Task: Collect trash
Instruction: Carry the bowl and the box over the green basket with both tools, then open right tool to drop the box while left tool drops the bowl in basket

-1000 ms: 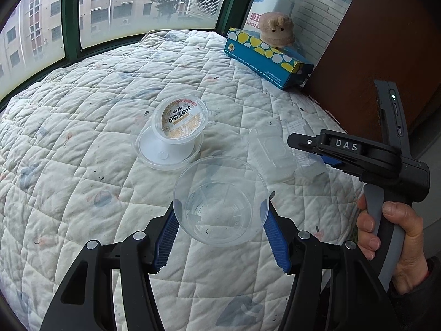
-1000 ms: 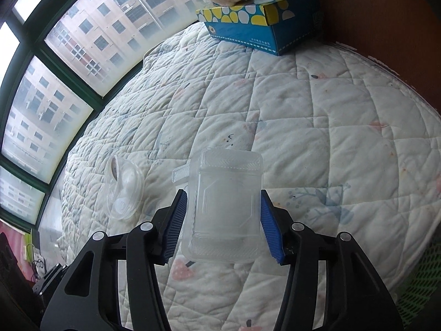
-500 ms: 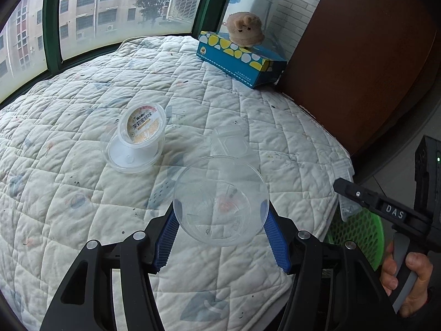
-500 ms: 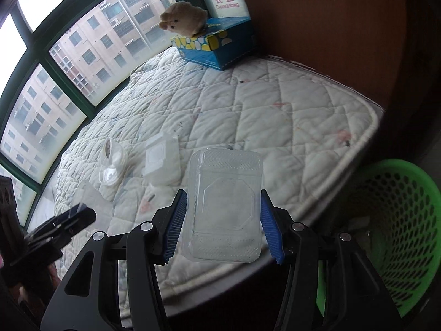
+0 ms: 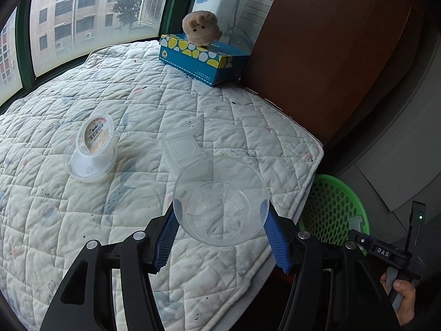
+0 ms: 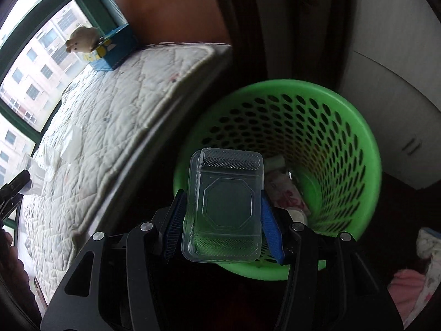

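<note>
My left gripper (image 5: 220, 229) is shut on a clear round plastic cup (image 5: 220, 201), held above the quilted bed near its right edge. My right gripper (image 6: 223, 215) is shut on a clear rectangular plastic tray (image 6: 224, 207) and holds it over the near rim of the green mesh bin (image 6: 344, 149). The same bin (image 5: 333, 207) shows in the left wrist view beside the bed, with the right tool's handle and a hand (image 5: 402, 298) just past it. On the quilt lie a labelled pudding cup on a clear lid (image 5: 95, 143) and another clear tray (image 5: 183, 149).
A blue tissue box (image 5: 204, 60) with a plush toy (image 5: 201, 29) on top stands at the bed's far corner against a brown panel (image 5: 330, 55). Crumpled paper and wrappers (image 6: 284, 193) lie inside the bin. Cloth (image 6: 413, 281) lies on the dark floor at right.
The right gripper carried the clear tray from over the bed, off its edge, to above the green bin. The left gripper with the cup drifted toward the bed's right edge.
</note>
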`<state>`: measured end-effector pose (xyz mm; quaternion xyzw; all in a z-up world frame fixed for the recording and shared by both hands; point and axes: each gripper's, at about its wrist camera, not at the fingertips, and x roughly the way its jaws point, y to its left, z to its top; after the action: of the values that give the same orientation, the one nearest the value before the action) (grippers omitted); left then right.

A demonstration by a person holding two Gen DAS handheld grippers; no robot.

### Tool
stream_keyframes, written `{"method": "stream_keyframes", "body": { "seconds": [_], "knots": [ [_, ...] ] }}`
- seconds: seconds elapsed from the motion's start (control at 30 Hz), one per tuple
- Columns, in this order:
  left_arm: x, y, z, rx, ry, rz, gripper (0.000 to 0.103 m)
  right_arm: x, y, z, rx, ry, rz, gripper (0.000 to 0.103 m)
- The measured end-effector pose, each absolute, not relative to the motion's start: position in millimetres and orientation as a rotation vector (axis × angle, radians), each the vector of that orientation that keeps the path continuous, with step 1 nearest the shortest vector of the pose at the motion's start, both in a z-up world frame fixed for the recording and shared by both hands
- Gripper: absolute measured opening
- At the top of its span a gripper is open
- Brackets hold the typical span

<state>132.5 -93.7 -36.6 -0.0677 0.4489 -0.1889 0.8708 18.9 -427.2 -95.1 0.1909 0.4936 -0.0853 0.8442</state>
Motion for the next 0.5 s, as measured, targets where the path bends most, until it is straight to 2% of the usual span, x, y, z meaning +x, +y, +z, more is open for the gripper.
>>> {"method": "stream_keyframes", "body": {
  "seconds": [0.5],
  "knots": [
    [128,-124,-32,-0.103,0.940,-0.448,0.057,-3,-455,-114,0.433,1.060,-0.259,0.055]
  ]
}}
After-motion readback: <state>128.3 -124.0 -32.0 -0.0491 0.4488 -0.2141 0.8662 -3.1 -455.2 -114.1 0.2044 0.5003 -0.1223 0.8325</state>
